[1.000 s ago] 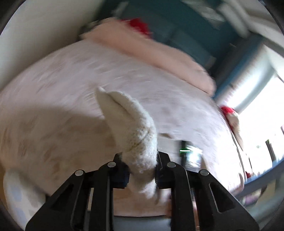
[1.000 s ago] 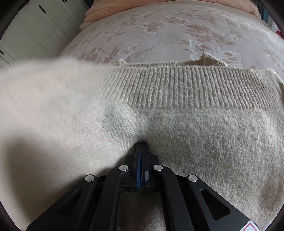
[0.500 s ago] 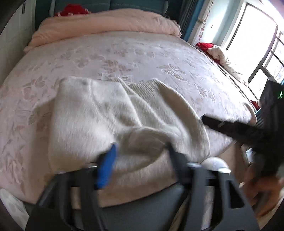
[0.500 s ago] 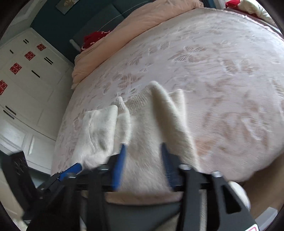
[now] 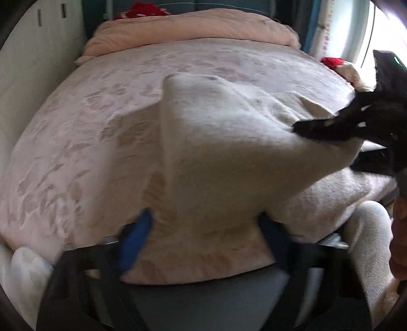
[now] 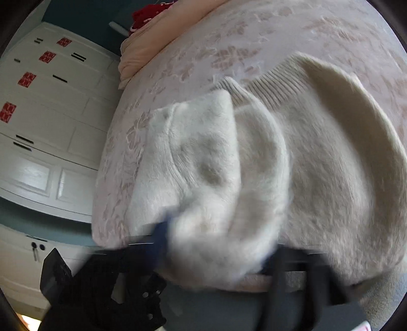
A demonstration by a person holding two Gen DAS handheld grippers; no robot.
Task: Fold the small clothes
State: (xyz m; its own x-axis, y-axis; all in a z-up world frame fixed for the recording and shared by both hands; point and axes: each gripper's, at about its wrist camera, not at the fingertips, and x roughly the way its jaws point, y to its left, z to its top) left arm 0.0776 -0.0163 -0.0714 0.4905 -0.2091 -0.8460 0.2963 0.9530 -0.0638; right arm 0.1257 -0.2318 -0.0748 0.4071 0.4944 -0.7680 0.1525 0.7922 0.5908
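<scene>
A cream knitted sweater (image 5: 216, 142) lies on the pink bedspread (image 5: 84, 142), partly folded over itself, near the bed's front edge. My left gripper (image 5: 203, 229) is open, its fingers wide apart on either side of the sweater's near fold. My right gripper (image 6: 216, 244) is open too, its fingers either side of a bunched fold of the sweater (image 6: 318, 165). The right gripper also shows in the left wrist view (image 5: 330, 127), at the sweater's right side. Both views are blurred near the fingers.
A pink duvet (image 5: 193, 28) and red item (image 5: 138, 6) lie at the bed's head. White cupboards (image 6: 45, 122) stand to the left of the bed. A window (image 5: 366, 30) and red-and-white clothes (image 5: 343, 66) are on the right.
Both grippers were shut on the sweater a second ago and have opened. Both have pulled back toward the bed's front edge. The sweater now lies folded on the bed.
</scene>
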